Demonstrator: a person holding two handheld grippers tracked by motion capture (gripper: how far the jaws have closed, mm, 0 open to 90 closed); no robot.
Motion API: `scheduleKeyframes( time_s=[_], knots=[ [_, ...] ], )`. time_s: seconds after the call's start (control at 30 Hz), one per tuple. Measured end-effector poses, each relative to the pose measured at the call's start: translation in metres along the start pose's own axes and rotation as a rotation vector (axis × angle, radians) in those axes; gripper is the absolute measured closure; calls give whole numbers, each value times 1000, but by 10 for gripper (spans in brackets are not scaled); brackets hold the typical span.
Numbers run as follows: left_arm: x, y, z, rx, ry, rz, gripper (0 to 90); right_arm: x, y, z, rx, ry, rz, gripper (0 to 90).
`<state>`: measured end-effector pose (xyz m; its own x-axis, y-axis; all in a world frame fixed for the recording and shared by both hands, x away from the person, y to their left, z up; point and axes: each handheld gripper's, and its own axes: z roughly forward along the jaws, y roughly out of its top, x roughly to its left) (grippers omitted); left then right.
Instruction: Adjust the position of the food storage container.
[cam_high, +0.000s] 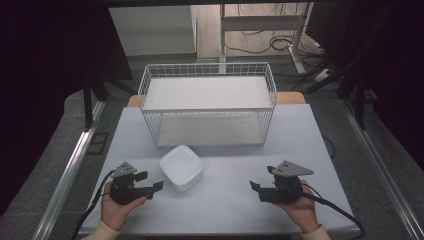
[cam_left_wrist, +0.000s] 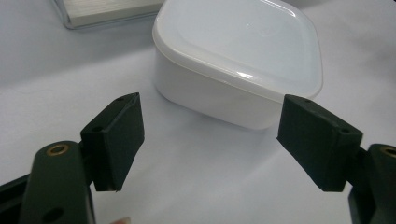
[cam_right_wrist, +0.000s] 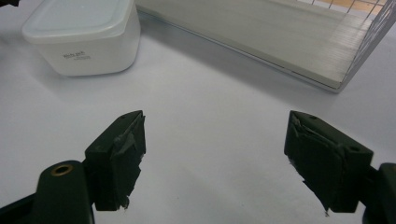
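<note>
While the box (cam_high: 181, 167) sits near the table's (cam_high: 225, 200) front edge, left of centre, both the left gripper (cam_high: 150, 182) and right gripper (cam_high: 257, 189) stand wide and empty; square the left jaws across its sides before closing.

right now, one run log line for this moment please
left gripper: open, empty, facing white lidded box | right gripper: open, empty, apart from box | wire rack: behind box
</note>
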<state>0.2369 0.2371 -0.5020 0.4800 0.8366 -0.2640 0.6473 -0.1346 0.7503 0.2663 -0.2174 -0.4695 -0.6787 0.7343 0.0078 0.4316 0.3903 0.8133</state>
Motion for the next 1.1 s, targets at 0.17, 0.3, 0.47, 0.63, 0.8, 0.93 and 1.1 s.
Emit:
scheduleKeyframes(
  time_s=[0.17,0.3,0.47,0.63,0.8,0.93,1.1],
  knots=[
    [2,1,-1,3,-2,-3,227,1,-1,-2,4,-4,-1,208],
    [3,2,2,10,2,-10,228,1,-2,-4,7,-8,0,213],
    [5,3,-1,2,-2,-15,233,-5,-5,-3,15,-15,36,223],
    [5,4,-5,-7,-3,-19,237,-10,-5,-7,7,-18,62,233],
    [5,4,-6,-9,3,-18,240,-11,-6,-6,15,-23,71,236],
    [6,5,-6,-4,14,-17,247,-12,-6,-6,22,-27,74,237],
    [8,6,-10,-13,25,-24,247,-12,-7,-6,31,-29,70,237]
  ],
)
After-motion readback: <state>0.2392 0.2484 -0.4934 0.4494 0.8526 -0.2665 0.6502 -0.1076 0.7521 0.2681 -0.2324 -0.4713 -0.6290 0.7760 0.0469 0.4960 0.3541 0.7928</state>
